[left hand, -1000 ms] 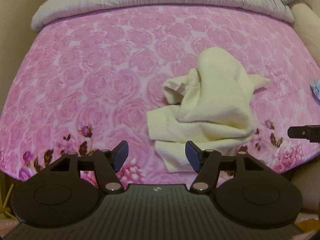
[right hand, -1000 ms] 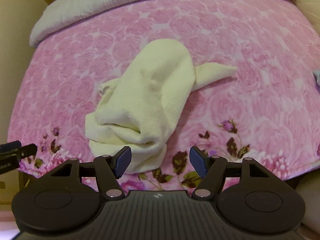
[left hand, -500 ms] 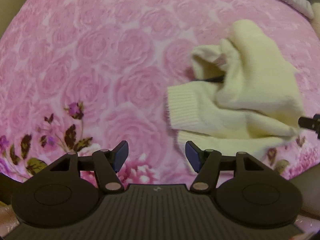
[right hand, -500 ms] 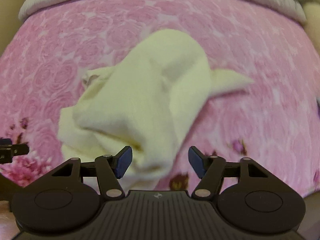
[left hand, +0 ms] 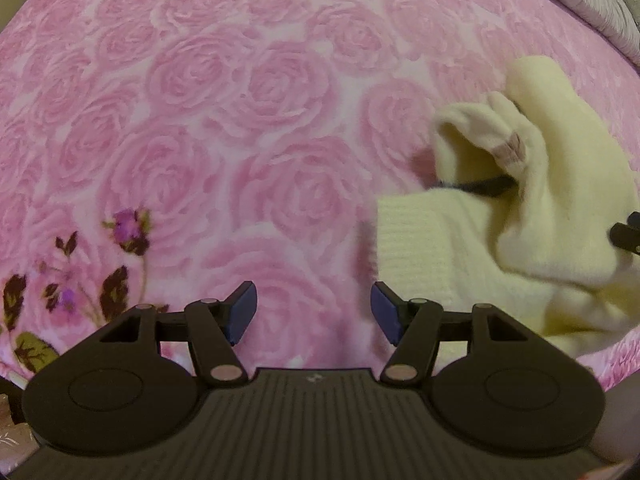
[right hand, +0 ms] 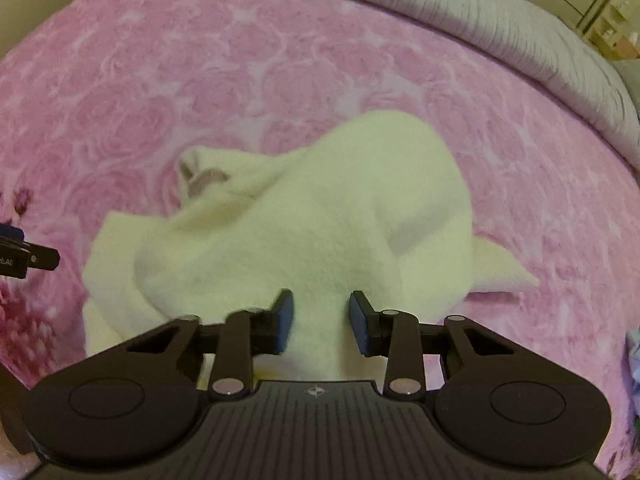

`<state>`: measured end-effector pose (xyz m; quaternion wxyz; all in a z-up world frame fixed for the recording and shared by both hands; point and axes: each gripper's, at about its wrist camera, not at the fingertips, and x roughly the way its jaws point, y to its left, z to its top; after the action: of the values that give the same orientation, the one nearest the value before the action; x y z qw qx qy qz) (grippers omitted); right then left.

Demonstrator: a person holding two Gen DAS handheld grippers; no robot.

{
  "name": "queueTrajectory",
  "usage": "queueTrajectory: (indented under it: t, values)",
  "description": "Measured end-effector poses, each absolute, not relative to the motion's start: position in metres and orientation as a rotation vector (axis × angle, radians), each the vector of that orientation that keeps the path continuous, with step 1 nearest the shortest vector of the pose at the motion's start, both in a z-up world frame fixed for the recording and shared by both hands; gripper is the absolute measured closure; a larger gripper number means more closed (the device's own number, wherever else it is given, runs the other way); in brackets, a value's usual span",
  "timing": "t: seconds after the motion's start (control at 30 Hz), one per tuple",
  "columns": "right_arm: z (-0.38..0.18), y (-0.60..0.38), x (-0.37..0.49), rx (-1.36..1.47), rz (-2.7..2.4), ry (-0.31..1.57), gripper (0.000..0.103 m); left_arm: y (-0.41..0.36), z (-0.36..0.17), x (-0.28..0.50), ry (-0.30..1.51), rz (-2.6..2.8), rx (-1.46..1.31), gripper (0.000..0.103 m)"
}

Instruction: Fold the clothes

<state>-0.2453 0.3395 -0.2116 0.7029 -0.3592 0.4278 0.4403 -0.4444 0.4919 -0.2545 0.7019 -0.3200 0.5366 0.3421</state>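
Sweater [right hand: 304,232] lies crumpled on bed [right hand: 168,80]. Both views sit closer to it than second ago. Right gripper [right hand: 321,318] jaws closing, fold between them (pads not yet pressing). Left gripper [left hand: 313,316] wide, empty, beside sweater's ribbed hem. Unfolding grab starting.

A crumpled cream sweater [right hand: 320,216] lies on the pink rose-patterned bed [left hand: 240,120].

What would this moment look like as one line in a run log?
stage: first grasp | right gripper: closing over crumpled pale-yellow knit sweater | left gripper: open over pink rose-print bedspread, beside sweater
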Motion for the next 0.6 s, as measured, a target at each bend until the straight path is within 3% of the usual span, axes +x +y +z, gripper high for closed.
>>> queueTrajectory:
  t: [0.2,0.33,0.4,0.43,0.47,0.5,0.6]
  values:
    - [-0.192,0.379,-0.263,-0.759,1.12,0.843,0.066,0.503,-0.257,-0.452,1.192,0.784,-0.737,0.044]
    - [-0.224,0.416,-0.28,-0.85,1.196,0.836,0.064,0.509,-0.257,-0.456,1.183,0.791,-0.747,0.043]
    - [-0.245,0.428,-0.288,-0.901,1.206,0.812,0.046,0.511,-0.259,-0.459,1.181,0.799,-0.761,0.043]
    - [-0.257,0.431,-0.291,-0.951,1.182,0.784,0.046,0.512,-0.26,-0.46,1.183,0.804,-0.766,0.043]
    - [-0.269,0.432,-0.293,-0.997,1.164,0.77,0.06,0.512,-0.261,-0.46,1.184,0.808,-0.768,0.043]
    - [-0.276,0.428,-0.289,-1.012,1.153,0.781,0.081,0.512,-0.262,-0.46,1.186,0.809,-0.767,0.043]
    - [-0.268,0.4,-0.269,-0.91,1.114,0.829,0.09,0.51,-0.261,-0.455,1.19,0.797,-0.755,0.043]
